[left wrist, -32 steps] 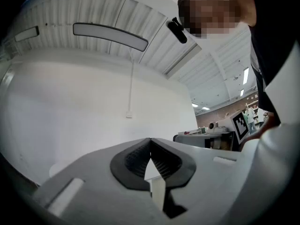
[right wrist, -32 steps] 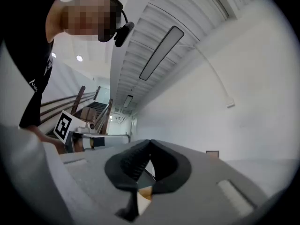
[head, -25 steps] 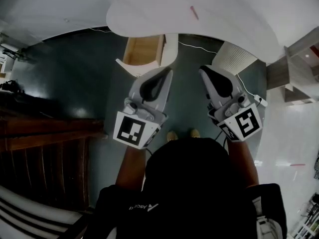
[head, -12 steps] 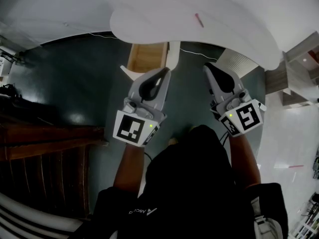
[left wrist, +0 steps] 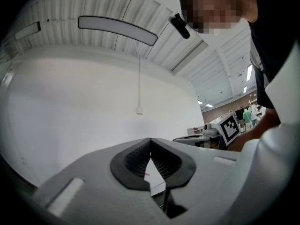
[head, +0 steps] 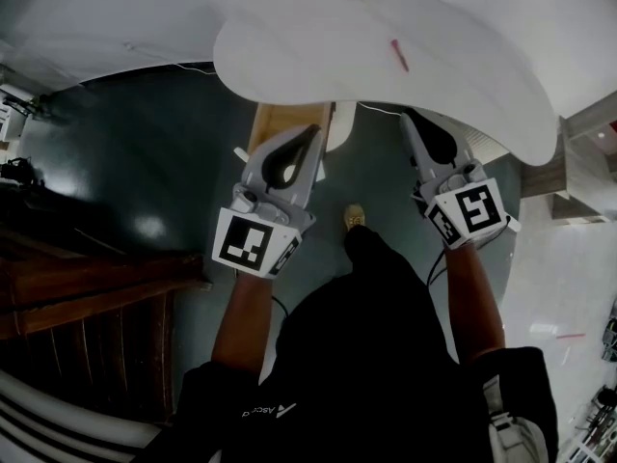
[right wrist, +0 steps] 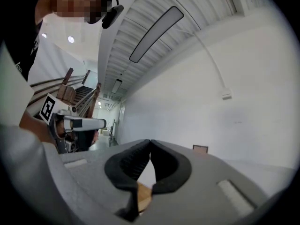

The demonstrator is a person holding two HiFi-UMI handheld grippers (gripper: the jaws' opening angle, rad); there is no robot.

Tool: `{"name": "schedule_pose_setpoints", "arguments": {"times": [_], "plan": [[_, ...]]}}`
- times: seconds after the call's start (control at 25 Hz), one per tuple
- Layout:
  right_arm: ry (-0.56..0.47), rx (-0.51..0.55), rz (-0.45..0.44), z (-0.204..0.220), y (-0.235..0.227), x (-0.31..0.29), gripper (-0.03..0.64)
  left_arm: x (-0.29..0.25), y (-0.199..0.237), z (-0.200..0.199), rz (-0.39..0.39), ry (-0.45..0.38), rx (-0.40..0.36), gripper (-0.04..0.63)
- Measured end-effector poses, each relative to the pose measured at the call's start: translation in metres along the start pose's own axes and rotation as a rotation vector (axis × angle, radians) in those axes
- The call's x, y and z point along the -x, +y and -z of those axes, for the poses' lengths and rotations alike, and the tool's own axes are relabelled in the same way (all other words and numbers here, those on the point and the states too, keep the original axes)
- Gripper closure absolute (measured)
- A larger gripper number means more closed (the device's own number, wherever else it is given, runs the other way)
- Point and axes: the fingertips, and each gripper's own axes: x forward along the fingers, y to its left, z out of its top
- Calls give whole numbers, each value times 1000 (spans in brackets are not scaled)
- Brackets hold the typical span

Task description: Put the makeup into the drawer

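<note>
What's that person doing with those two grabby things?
A person stands at a white table and holds a claw in each hand. The left claw and the right claw are both shut and empty. A thin pink makeup stick lies on the table, not picked up yet. A wooden drawer sticks out from under the table's edge, just ahead of the left claw.

Big hall — ribbed ceiling [left wrist: 93, 3], staircase [head: 87, 292].

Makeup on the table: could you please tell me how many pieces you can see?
1: a pink stick lies toward the right side of the table. More may be hidden in the partly covered drawer.
</note>
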Motion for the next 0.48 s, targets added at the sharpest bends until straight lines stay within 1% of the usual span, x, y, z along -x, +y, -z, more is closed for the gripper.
{"name": "schedule_pose_setpoints", "arguments": {"times": [0.08,0.12,0.24,0.48], "plan": [[18,2,7,11,-22,-20,608,-21,16,9,-10,15,-2,584],[31,2,10,17,-34,-30,591,-32,23,14,-14,23,-3,584],[77,8,23,38,-71,-58,569,-66,44,27,-29,49,-2,584],[212,9,76,85,-144,-107,519,-124,74,51,-46,96,1,584]]}}
